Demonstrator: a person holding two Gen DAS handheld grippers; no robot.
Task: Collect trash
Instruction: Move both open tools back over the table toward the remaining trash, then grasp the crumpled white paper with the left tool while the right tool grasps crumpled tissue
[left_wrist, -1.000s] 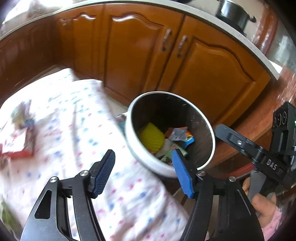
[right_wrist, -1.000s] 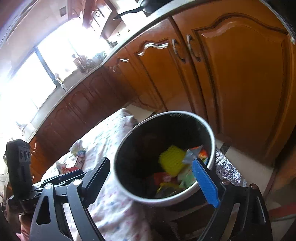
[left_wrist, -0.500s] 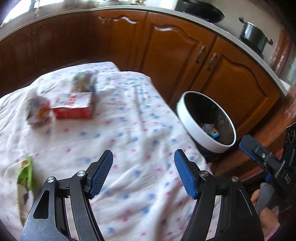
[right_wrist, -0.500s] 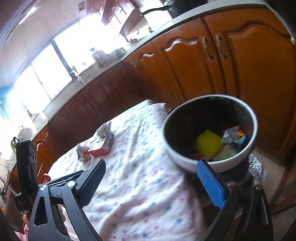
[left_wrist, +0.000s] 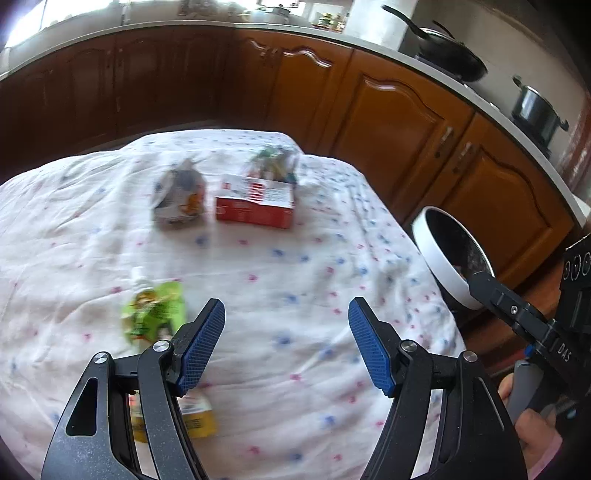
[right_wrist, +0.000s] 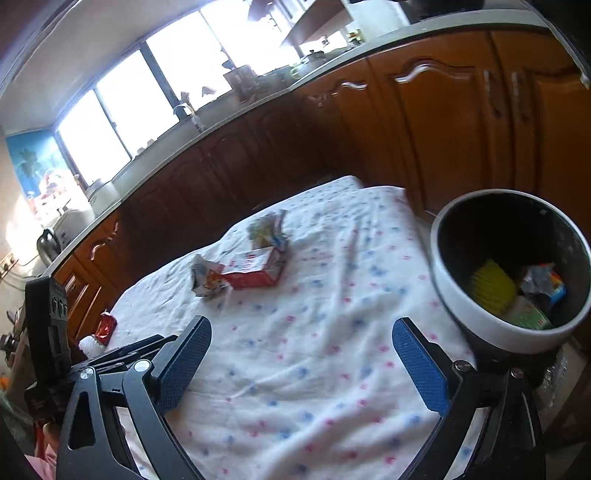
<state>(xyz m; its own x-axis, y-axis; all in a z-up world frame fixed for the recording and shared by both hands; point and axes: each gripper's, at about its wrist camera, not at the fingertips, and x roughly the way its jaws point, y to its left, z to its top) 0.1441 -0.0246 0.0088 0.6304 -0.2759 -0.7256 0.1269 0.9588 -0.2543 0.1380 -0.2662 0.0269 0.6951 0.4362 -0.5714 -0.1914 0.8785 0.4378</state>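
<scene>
A white-rimmed bin (right_wrist: 513, 266) with several pieces of trash inside stands at the table's right edge; it also shows in the left wrist view (left_wrist: 448, 258). On the dotted cloth lie a red and white box (left_wrist: 255, 203), a crumpled grey wrapper (left_wrist: 181, 199), a green crumpled wrapper (left_wrist: 273, 162), a green pouch (left_wrist: 155, 310) and a yellow packet (left_wrist: 195, 417) under my left fingers. The box (right_wrist: 255, 269) and grey wrapper (right_wrist: 208, 277) show in the right wrist view too. My left gripper (left_wrist: 286, 347) is open and empty above the cloth. My right gripper (right_wrist: 301, 365) is open and empty, left of the bin.
Brown kitchen cabinets (left_wrist: 388, 122) run behind and to the right of the table, with a pan (left_wrist: 447, 55) and pot (left_wrist: 535, 107) on the counter. A red and white item (right_wrist: 103, 328) sits at the table's far left edge. Windows (right_wrist: 155, 96) are at the back.
Both grippers have swung left, away from over the bin and toward the table. The bin has shifted to the right of both views and the trash on the cloth has come into view.
</scene>
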